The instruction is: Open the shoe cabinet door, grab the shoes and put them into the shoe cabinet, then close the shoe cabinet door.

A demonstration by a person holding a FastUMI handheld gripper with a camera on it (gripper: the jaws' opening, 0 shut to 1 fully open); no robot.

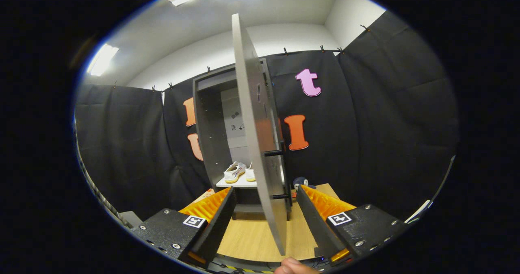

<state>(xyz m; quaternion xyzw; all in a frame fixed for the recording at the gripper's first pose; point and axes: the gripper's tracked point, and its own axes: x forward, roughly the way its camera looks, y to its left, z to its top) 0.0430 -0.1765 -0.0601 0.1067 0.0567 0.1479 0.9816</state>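
Observation:
The grey shoe cabinet (211, 135) stands ahead against the black cloth wall. Its door (256, 135) is swung wide open and points edge-on toward me, its lower edge reaching down between my fingers without touching them. A black bar handle (280, 174) sits on the door's right face. A pair of white shoes (239, 172) rests on a pale shelf (235, 183) inside the cabinet, beyond my left finger. My gripper (266, 196) is open, its fingers standing either side of the door's edge with nothing pressed between them.
A light wooden floor (252, 237) runs from my fingers to the cabinet's foot. A small dark object (302, 181) lies on the floor right of the cabinet. Part of a hand (292, 266) shows just under the door's bottom corner.

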